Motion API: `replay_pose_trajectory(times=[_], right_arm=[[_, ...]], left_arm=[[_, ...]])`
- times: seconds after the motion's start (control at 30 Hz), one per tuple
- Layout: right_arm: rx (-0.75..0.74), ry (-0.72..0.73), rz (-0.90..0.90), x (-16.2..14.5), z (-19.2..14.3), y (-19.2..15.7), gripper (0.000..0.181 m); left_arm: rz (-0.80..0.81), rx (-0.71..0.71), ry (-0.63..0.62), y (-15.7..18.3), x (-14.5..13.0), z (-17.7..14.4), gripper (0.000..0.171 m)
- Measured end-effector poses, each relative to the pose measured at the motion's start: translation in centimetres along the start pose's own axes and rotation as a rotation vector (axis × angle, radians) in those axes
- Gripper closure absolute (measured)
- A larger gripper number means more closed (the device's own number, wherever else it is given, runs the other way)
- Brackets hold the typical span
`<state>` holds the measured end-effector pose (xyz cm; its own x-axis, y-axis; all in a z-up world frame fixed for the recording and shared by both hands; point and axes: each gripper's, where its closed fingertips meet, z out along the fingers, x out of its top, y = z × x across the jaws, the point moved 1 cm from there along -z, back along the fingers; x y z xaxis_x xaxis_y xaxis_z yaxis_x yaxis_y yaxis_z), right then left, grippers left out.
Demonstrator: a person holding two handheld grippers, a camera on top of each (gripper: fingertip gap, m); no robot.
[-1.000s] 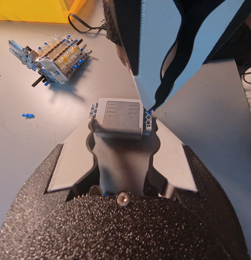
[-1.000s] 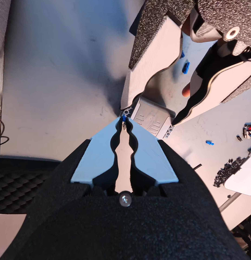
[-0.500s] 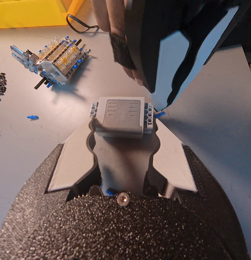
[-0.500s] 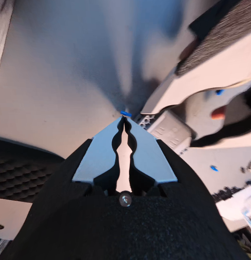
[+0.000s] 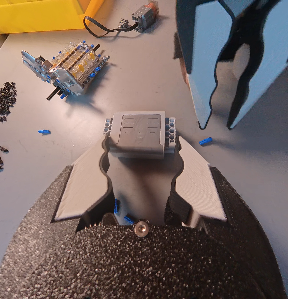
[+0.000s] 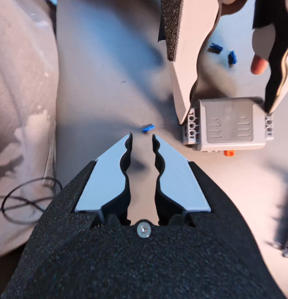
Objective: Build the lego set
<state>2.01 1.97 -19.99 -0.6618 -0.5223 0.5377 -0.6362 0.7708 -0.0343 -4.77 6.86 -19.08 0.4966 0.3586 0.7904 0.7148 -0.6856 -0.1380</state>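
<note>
The left tool (image 5: 141, 140) clamps the grey battery box (image 5: 139, 135) at mid-frame by its pin-hole side rails, pinning it flat on the table (image 5: 140, 84) with a side rail's holes exposed. The right tool (image 6: 142, 134) hangs parted and empty just short of a loose blue pin (image 6: 148, 128) lying beside the box. Only the left view shows the engine model (image 5: 67, 71), upper left; only the right shows an orange tab (image 6: 229, 152) at the box's lower edge.

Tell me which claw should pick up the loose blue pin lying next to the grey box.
Right. The right claw is open and empty, with the blue pin on the table just beyond its tips. The left claw is shut on the grey box, so it isn't free.
</note>
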Motion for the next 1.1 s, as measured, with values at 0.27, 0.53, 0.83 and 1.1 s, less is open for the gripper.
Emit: replay_pose_trajectory(times=[0.27,0.53,0.83,1.1], right_arm=[[-0.218,0.087,0.116,0.3,1.2,1.0,0.177],[-0.227,0.079,0.084,0.3,1.1,1.0,0.181],[-0.094,0.082,-0.034,2.1,2.2,1.4,0.152],[-0.039,0.107,-0.03,2.1,2.3,2.1,0.171]], left_arm=[[-0.07,0.024,0.028,-1.0,0.2,-0.6,0.092],[-0.189,0.028,0.197,-3.0,2.3,-4.3,0.104],[-0.203,0.043,0.168,-3.8,1.3,-4.7,0.108],[-0.192,0.04,0.122,-3.8,0.5,-4.8,0.11]])
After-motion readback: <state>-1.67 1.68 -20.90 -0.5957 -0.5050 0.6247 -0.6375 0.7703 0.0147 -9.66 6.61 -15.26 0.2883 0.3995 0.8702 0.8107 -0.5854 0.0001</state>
